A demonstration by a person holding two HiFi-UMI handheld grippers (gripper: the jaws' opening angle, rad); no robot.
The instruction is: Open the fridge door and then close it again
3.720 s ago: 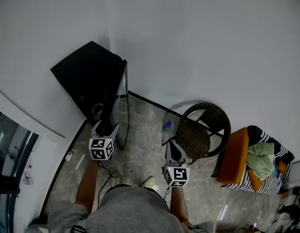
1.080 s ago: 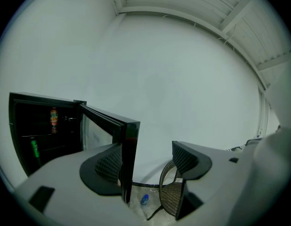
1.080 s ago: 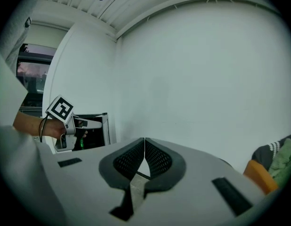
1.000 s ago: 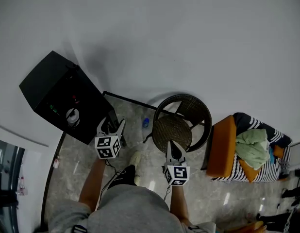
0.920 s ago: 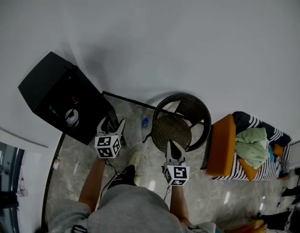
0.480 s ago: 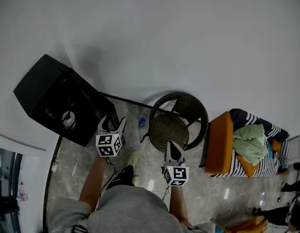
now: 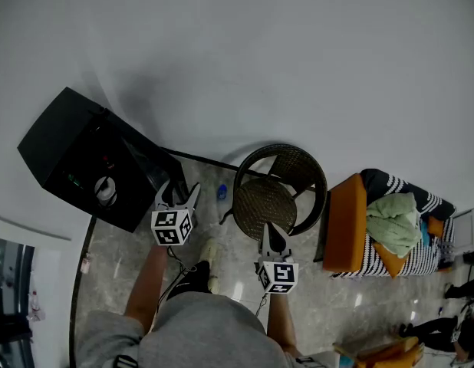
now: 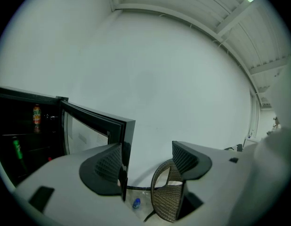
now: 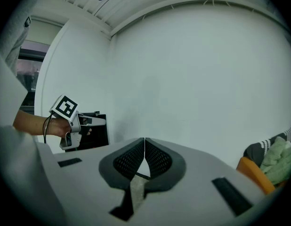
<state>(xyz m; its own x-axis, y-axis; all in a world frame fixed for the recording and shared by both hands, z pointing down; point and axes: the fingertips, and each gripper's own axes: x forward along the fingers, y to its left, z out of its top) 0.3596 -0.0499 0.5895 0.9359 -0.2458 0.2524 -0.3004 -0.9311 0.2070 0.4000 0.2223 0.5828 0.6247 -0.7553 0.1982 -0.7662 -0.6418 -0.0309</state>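
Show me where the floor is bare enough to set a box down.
Bare: the grey marbled floor on the near side of the round brown wicker chair and the orange-ended striped sofa. Crowded: the gap between the black fridge's open glass door and that chair, where a small blue bottle lies.

My shirt [image 7: 199,332] grey, short-sleeved. My left gripper [image 7: 178,192], right gripper [image 7: 269,228]: pale grey shells, black mesh-textured pads [image 8: 108,166], black-and-white marker cubes [image 7: 170,227]. Thin black cable [image 9: 44,128] at left wrist.

No print can be read; labels on the bottles [image 8: 36,116] in the fridge [image 7: 57,140] are too small
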